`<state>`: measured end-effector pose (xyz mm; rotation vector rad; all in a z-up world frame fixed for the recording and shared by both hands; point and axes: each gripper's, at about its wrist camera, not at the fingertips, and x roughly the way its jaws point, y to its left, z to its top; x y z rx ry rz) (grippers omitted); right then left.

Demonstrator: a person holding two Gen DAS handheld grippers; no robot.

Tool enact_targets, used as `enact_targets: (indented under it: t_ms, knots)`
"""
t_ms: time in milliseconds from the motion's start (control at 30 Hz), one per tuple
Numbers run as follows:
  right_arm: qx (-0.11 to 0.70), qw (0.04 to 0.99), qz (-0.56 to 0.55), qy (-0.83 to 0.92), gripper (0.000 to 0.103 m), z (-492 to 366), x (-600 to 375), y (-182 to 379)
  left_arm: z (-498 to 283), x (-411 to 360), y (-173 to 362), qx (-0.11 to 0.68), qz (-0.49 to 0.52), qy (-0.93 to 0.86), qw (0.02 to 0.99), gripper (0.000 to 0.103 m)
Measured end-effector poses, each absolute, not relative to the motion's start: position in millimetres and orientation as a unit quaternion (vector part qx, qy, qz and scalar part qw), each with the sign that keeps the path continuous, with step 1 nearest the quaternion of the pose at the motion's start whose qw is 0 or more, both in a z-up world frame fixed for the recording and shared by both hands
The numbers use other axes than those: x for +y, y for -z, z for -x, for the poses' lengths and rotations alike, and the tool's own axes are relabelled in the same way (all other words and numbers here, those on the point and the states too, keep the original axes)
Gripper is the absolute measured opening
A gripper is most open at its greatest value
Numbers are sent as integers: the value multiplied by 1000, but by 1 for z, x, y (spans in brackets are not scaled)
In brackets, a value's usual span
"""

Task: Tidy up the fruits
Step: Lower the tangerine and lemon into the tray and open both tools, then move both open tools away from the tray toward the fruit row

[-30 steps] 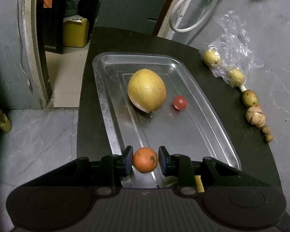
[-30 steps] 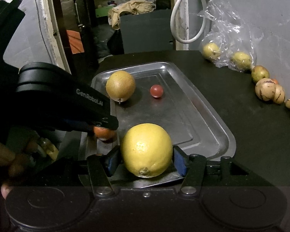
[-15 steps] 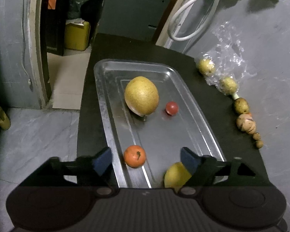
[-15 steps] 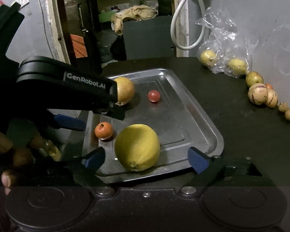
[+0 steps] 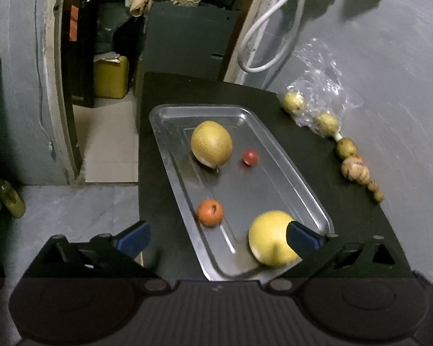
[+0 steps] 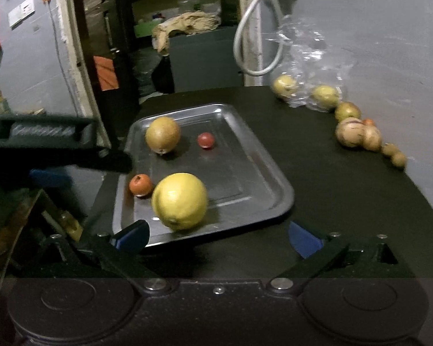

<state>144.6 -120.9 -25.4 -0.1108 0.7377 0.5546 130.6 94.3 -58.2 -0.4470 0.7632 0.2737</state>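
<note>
Currently, both grippers: empty, jaws spread wide, nothing between them.
Left gripper [image 5: 216,238]: hovers over near end of tray, blue pads either side of it; right pad overlaps the yellow fruit in view only, no contact that I can tell.
Right gripper [image 6: 218,238]: hangs off the tray's near edge, above the dark table [image 6: 332,190].
Tray [image 6: 262,155]: metal, holds four fruits, so it reads as the collection spot.
Yellow citrus [image 6: 179,201]: near end of tray, resting free, just beside the small orange fruit [image 6: 141,184].
Far end of tray: big brownish-yellow fruit [image 6: 162,135] and small red fruit [image 6: 206,140], apart from each other.
Why spaced: round fruit sits on the flat floor, the raised rim stops rolling.
Still loose: row of yellowish and brown fruits [image 6: 350,131] along the wall, two in a clear plastic bag [image 6: 303,66], well apart from tray.
Stage (judgement): part done; next pick likely from that row.
Risk: bagged ones need care, since film could snag the pads.
</note>
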Motion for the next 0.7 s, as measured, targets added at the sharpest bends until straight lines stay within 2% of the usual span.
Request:
enact_targets:
  t_ms: [267,700]
  knots:
    - [356,911,44,-204,102,-141,-155,24,-119,69,65,395,181,-102,895,102]
    - [340,934,4,-104,102,-146,-210,28,-133,29,58,382,158,-54,909,102]
